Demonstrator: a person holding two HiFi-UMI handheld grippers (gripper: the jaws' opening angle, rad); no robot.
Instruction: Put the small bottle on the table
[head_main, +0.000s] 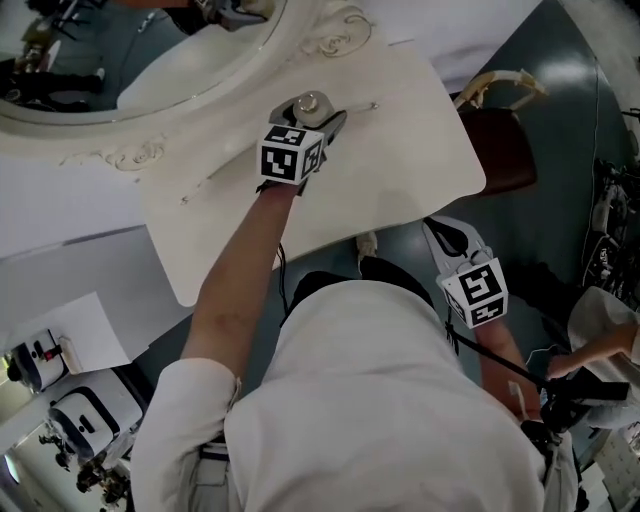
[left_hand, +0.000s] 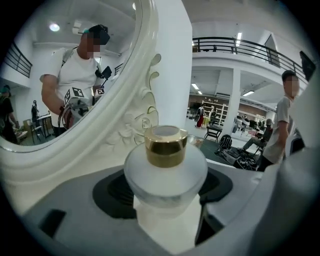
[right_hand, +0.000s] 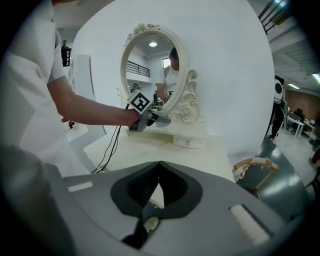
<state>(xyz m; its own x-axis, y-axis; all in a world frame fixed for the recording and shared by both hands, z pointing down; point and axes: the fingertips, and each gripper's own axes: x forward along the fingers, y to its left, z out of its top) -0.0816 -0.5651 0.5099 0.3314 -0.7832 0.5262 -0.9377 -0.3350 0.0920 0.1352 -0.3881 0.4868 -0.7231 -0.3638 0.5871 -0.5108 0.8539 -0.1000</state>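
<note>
Presently: small bottle (left_hand: 165, 170), gold-capped, pinched between the jaws of the left gripper (head_main: 311, 110) low over the white table (head_main: 410, 150) by the mirror (head_main: 130, 150), contact unclear; right gripper (right_hand: 157, 182) pressed together, empty; release seemingly outstanding.

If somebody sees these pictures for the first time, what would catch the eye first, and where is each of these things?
First comes the small bottle, frosted with a gold cap, gripped between the jaws of the left gripper over the white table. Just behind it stands the ornate oval mirror, with the person reflected in it. The right gripper hangs low at the person's side, its jaws together and empty.
</note>
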